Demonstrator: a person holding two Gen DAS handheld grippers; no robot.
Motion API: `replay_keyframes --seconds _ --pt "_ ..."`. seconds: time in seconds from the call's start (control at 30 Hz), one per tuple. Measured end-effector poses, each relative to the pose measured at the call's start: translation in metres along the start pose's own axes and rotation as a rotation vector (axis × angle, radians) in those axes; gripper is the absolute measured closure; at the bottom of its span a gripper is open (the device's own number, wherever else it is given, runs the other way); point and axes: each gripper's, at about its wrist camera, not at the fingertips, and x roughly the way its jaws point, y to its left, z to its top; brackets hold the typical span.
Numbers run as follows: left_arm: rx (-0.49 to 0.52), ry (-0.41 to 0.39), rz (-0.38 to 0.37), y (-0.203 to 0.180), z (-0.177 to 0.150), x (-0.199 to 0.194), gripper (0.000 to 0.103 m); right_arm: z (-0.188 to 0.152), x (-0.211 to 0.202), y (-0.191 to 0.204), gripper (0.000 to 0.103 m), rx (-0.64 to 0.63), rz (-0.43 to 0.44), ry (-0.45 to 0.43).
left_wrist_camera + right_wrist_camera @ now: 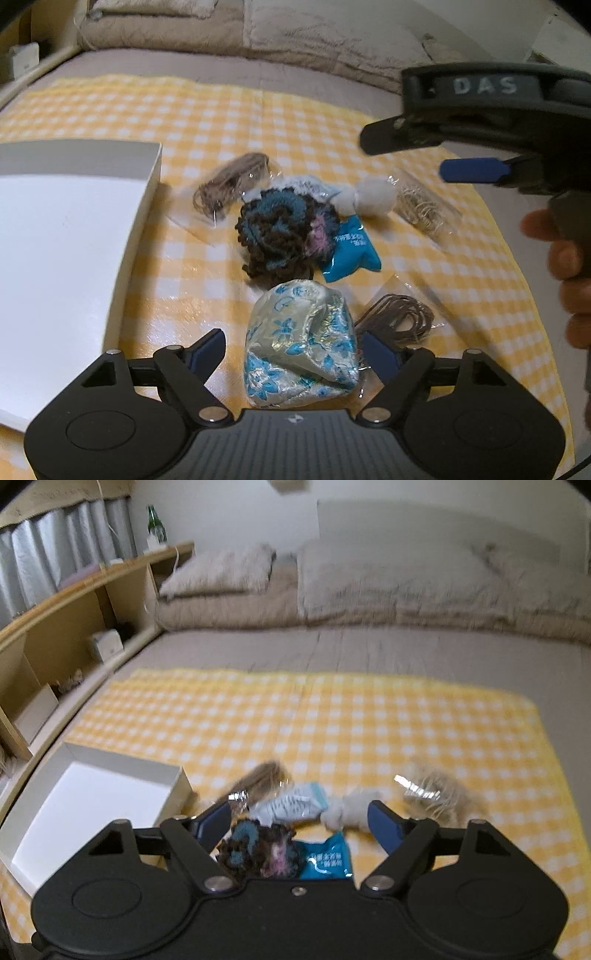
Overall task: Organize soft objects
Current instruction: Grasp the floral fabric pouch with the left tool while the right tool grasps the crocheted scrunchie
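The soft things lie bunched in a loose heap near the middle of a yellow checked cloth [369, 716] spread over the bed [369, 650], probably so that all sit within easy reach of the white box [55, 258], which stands open at the cloth's left side and looks like the place they are meant to go. The left gripper [295, 354] hangs low over the nearest piece, a silver pouch with blue flowers [301, 343]; its jaws stand spread to either side of the pouch with a gap on the left, and on the right I cannot tell whether the blue pad touches the cloth of it, so I judge the pouch framed for a grasp but not yet pinched. Just beyond it rests a dark knitted scrunchie [277, 232], touching a blue packet [351, 247], with a white pompom [373, 199] behind and clear bags of hair ties [229, 184] around the heap. The right gripper [299, 823] comes in over the scrunchie, jaws spread and holding nothing, a hand [565, 258] wrapped on its handle. Open room lies left of the pouch, a bare strip of cloth up to the box wall; that raised wall is the edge to clear. The right side is tighter, with a bag of brown ties [399, 317] just beside the left gripper's right jaw, and the two grippers work near each other.
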Motion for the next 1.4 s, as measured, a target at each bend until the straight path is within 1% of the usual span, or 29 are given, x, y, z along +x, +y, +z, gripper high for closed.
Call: replay_keyframes --seconds 0.17,0.33,0.37,0.43,0.47,0.5,0.6,0.7,0.73,0.8,0.83,0.87,1.0,1.17,1.4 --pt "-0.068 0.058 -0.028 0.01 0.003 0.015 0.022 -0.004 0.034 0.007 0.025 -0.021 0.066 0.064" --pt "-0.069 0.093 -0.034 0.012 0.003 0.025 0.022 -0.008 0.059 0.024 0.026 -0.085 0.108 0.108" --pt "-0.071 0.099 -0.037 0.012 0.003 0.027 0.026 -0.008 0.064 0.027 0.028 -0.082 0.118 0.124" --pt "-0.065 0.102 -0.05 0.012 0.003 0.028 0.034 -0.009 0.074 0.03 0.032 -0.067 0.137 0.163" --pt "-0.062 0.105 -0.058 0.011 0.003 0.029 0.039 -0.009 0.08 0.031 0.037 -0.064 0.143 0.185" --pt "-0.063 0.109 -0.063 0.011 0.003 0.03 0.041 -0.01 0.084 0.032 0.044 -0.066 0.143 0.199" --pt "-0.06 0.112 -0.062 0.011 0.002 0.029 0.045 -0.014 0.096 0.037 0.053 -0.091 0.109 0.22" --pt "-0.057 0.118 -0.064 0.011 0.002 0.026 0.047 -0.019 0.101 0.037 0.058 -0.115 0.062 0.237" --pt "-0.057 0.122 -0.063 0.011 0.002 0.025 0.048 -0.02 0.102 0.036 0.062 -0.117 0.052 0.239" --pt "-0.052 0.127 -0.063 0.011 0.003 0.023 0.05 -0.022 0.103 0.032 0.079 -0.109 0.083 0.248" --pt "-0.049 0.126 -0.065 0.01 0.002 0.021 0.05 -0.022 0.103 0.029 0.082 -0.096 0.096 0.256" --pt "-0.047 0.125 -0.067 0.01 0.002 0.019 0.052 -0.022 0.103 0.029 0.083 -0.089 0.102 0.257" --pt "-0.036 0.116 -0.069 0.01 0.004 0.012 0.054 -0.024 0.097 0.032 0.093 -0.107 0.103 0.261" --pt "-0.022 0.081 -0.065 0.009 0.005 0.003 0.055 -0.022 0.077 0.03 0.096 -0.096 0.104 0.232" --pt "0.011 0.018 -0.059 0.008 0.006 -0.017 0.055 -0.018 0.046 0.011 0.096 -0.049 0.058 0.179"
